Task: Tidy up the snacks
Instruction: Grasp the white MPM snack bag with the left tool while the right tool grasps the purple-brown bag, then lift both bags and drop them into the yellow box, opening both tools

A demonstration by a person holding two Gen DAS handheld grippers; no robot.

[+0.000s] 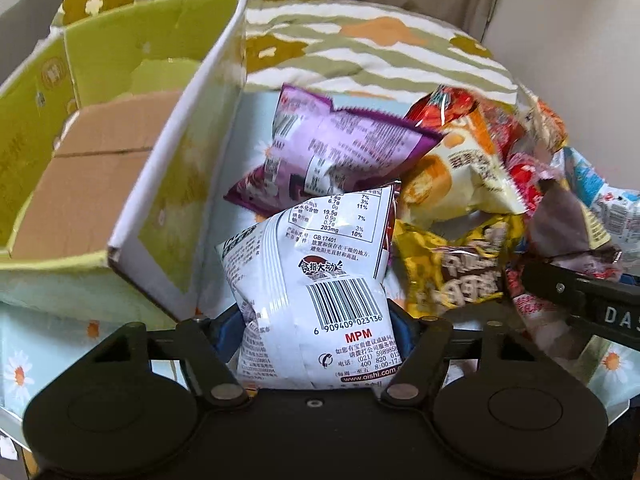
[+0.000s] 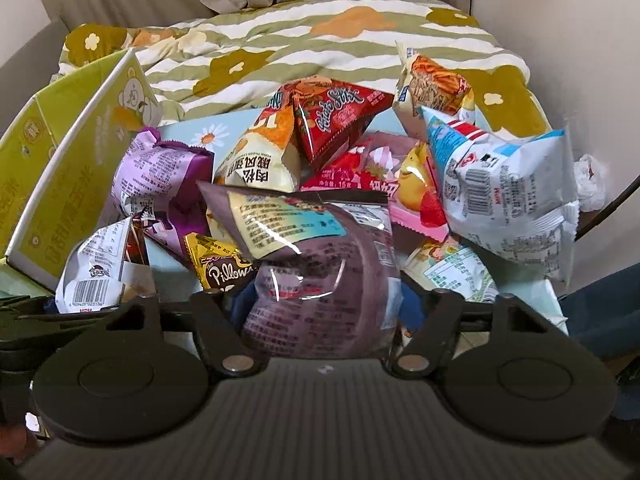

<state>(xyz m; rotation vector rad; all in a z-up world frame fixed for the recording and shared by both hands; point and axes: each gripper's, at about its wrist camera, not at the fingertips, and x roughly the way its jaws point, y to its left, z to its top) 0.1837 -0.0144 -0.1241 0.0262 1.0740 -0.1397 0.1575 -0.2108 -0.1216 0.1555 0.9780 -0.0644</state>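
— Where is the white snack bag (image 1: 316,292) held?

— It is clamped between the blue pads of the left gripper (image 1: 316,332), just beside the open green carton (image 1: 120,160).

— And the right gripper (image 2: 320,312)?

— A brown packet (image 2: 316,264) is pinched by it, in front of the snack pile (image 2: 360,152) heaped on the bed (image 2: 320,40).

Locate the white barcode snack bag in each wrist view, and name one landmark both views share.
Left wrist: white barcode snack bag at bottom centre, gripped between the left gripper fingers.
Right wrist: the same bag at lower left, beside the pile.
Shared landmark: green cardboard box, left in both.
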